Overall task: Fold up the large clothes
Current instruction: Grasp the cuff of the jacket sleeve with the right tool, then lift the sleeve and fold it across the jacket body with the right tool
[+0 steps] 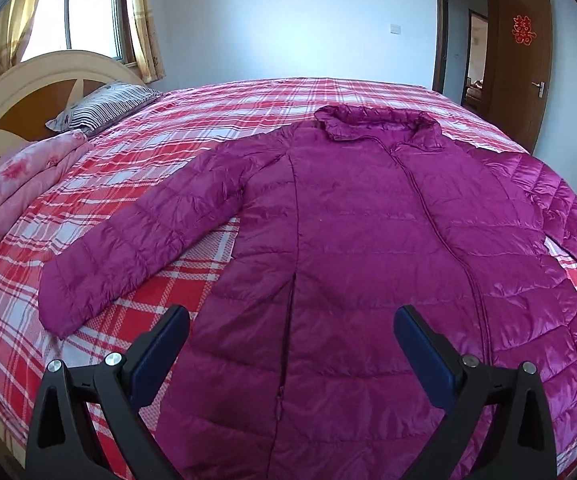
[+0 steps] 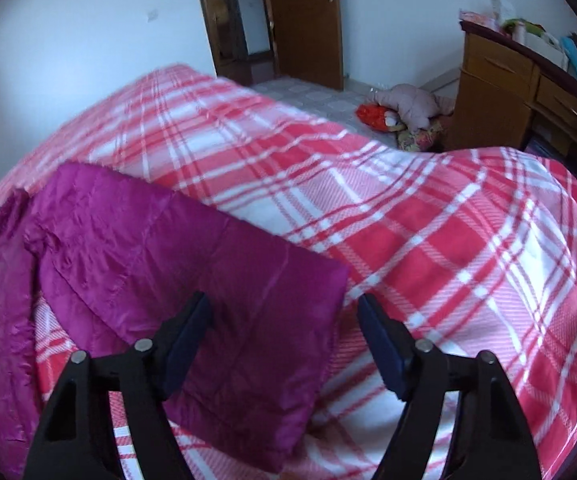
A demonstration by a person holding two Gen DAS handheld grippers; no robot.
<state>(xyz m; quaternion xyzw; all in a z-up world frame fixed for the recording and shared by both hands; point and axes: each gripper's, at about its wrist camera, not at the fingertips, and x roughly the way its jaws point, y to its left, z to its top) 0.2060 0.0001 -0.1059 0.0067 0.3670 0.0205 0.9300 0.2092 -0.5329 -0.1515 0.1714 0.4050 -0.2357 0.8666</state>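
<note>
Two hand-held grippers, jaws apart, nothing clamped. Magenta quilted puffer jacket [image 1: 368, 240] lies flat, front up, on red-and-white plaid bed [image 1: 248, 104], collar at 12 o'clock. Right hand-held gripper [image 2: 284, 312] straddles sleeve cuff [image 2: 248, 320], likely readying fold; left hand-held gripper [image 1: 291, 326] hovers over hem.

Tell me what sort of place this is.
A home bedroom, most likely: a bed with a plaid cover, a headboard and pillow, plus a wooden desk against the wall.

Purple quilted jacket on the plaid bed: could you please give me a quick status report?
Left gripper open above jacket body. Right gripper open over sleeve cuff, nothing gripped. Purple quilted jacket flat, unfolded. No obstruction.
</note>
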